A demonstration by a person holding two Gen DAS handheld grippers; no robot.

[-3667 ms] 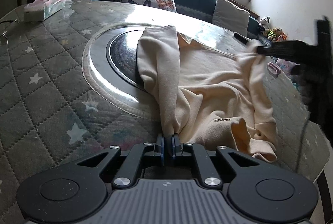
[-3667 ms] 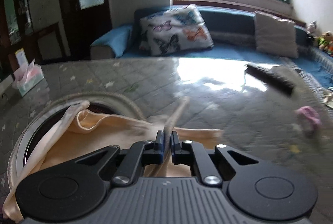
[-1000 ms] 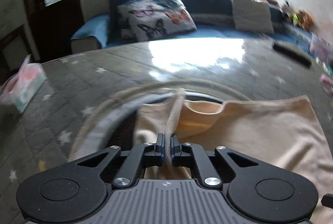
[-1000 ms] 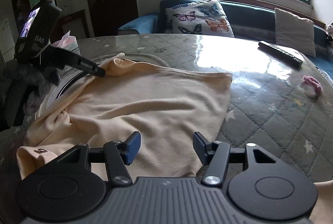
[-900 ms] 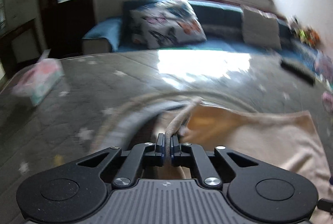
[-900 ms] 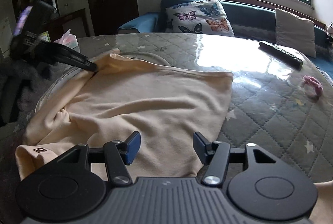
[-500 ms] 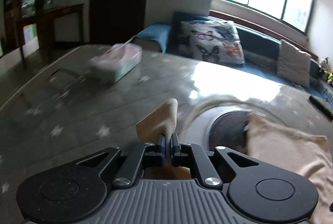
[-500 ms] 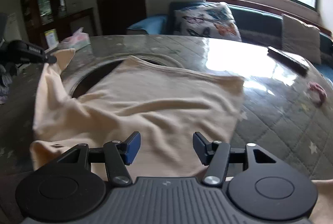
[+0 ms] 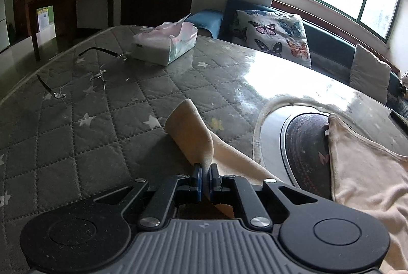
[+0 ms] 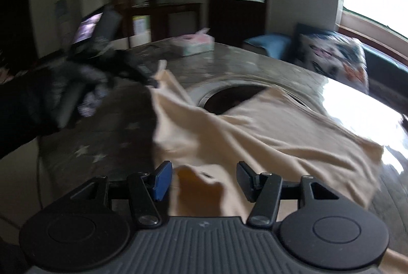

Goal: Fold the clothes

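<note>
Both tongs share one build: a grey ribbed housing flanked by two round black discs, with black linkage arms fastened by silver screws. The left tongs (image 9: 206,178) end in black fingers faced with blue pads (image 9: 196,182). The right tongs (image 10: 204,181) show one blue pad (image 10: 162,181) on the near finger.

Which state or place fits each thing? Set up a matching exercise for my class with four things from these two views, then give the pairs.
Things:
1. left gripper
2. right gripper
3. tissue box
4. butterfly cushion

States or places:
A. on the bench under the window
B. jaws apart, empty
C. clamped on the cream garment's sleeve
D. on the quilted table, far side

Pairs: 1-C, 2-B, 3-D, 4-A
</note>
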